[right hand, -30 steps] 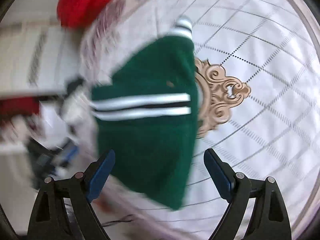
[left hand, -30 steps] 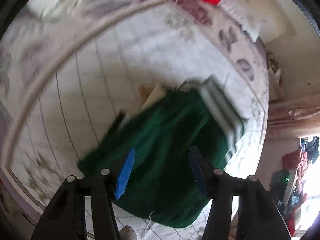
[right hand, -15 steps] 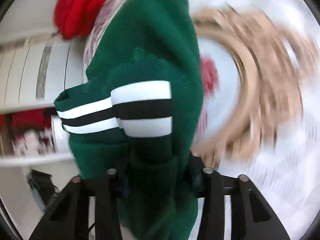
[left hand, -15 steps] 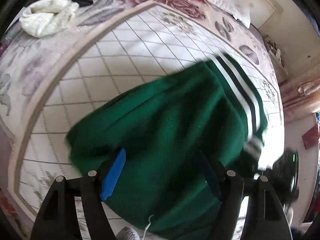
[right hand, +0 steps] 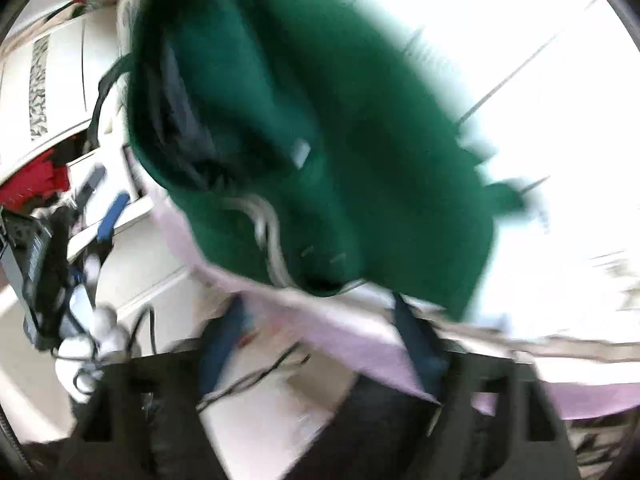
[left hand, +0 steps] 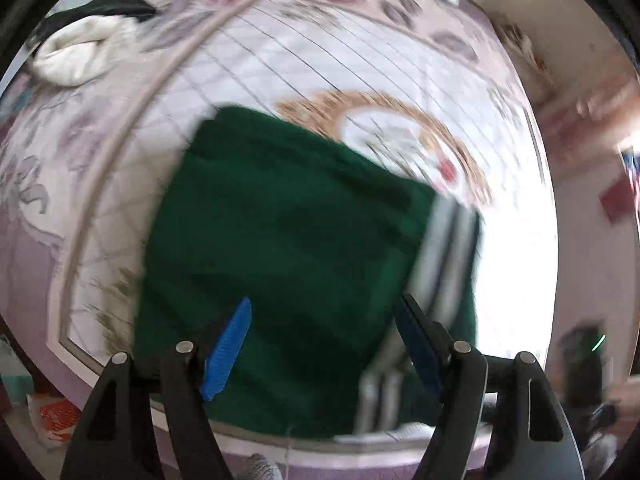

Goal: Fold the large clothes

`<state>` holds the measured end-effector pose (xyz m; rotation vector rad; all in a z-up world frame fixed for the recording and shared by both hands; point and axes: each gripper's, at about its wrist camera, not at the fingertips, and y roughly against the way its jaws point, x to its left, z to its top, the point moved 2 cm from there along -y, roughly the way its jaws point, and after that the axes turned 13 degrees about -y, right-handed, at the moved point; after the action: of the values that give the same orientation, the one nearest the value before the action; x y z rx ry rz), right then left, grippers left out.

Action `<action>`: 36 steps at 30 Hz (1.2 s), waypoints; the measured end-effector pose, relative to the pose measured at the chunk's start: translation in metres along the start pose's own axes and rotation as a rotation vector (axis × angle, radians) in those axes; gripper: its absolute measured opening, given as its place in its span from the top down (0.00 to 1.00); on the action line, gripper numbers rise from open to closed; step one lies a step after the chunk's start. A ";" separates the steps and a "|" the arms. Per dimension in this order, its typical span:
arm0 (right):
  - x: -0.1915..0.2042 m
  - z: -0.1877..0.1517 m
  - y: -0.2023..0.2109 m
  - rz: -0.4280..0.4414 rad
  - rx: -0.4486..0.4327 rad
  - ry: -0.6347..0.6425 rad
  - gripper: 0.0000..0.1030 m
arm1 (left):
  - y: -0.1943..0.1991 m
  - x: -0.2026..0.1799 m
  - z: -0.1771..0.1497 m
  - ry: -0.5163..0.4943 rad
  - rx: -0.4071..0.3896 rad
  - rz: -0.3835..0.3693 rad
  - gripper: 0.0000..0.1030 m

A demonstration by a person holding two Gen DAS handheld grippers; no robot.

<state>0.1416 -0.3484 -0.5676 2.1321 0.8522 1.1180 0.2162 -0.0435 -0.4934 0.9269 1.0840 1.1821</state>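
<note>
Both jaws clear the cloth: the left hand-held gripper (left hand: 324, 344) stands apart, the right hand-held gripper (right hand: 316, 340) is opening. The green sweater (left hand: 288, 248) lies folded at the bed's (left hand: 248, 64) near edge; square it before regripping.

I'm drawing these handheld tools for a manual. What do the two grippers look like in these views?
Each has two black angular fingers that taper forward, lined inside with flat blue pads. The left gripper shows it clearly: bright blue pads and round silver pivot pins on the black links. The right gripper looks like the same build but is blurred, its pads reading darker blue. No sleeve is visible.
</note>
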 end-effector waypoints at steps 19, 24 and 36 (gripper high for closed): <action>-0.011 0.089 -0.020 0.022 -0.073 0.172 0.16 | -0.128 -0.063 0.004 -0.134 0.164 0.308 0.37; -0.001 0.097 -0.054 0.025 -0.041 0.195 0.16 | -0.113 -0.050 0.008 -0.098 0.132 0.293 0.73; 0.007 0.096 -0.085 0.214 -0.040 0.117 0.66 | -0.021 -0.050 0.001 -0.165 -0.044 0.227 0.86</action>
<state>0.2045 -0.3084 -0.6721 2.1809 0.6574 1.3683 0.2198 -0.0966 -0.5060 1.1140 0.8334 1.2837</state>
